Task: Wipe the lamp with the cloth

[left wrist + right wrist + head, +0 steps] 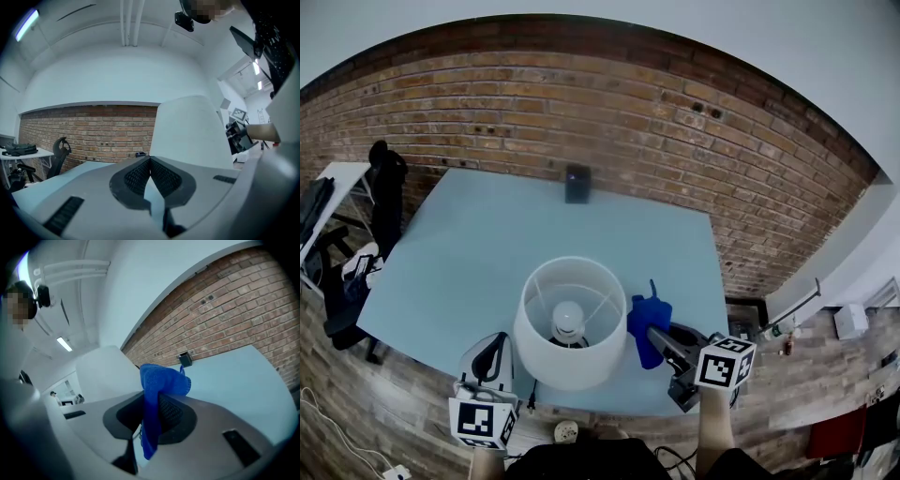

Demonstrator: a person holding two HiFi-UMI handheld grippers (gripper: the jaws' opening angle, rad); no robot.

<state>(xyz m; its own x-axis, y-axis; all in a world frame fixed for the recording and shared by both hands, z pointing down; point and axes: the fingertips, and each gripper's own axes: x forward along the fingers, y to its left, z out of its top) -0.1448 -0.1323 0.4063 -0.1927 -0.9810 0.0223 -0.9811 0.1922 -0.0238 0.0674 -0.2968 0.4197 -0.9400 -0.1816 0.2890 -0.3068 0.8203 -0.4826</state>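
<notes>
Your right tool (152,397) is clenched on a blue cloth (645,319) just beside the white lamp (572,352) on the counter (478,244), while your left tool (150,160) sits clenched on nothing.

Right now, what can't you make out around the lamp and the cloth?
- Lamp base: head view, mostly hidden under the shade and bulb.
- Whether the cloth touches the shade: head view looks straight down, so the gap cannot be judged.
- Black box at the table's far edge: head view, too small to identify.
</notes>
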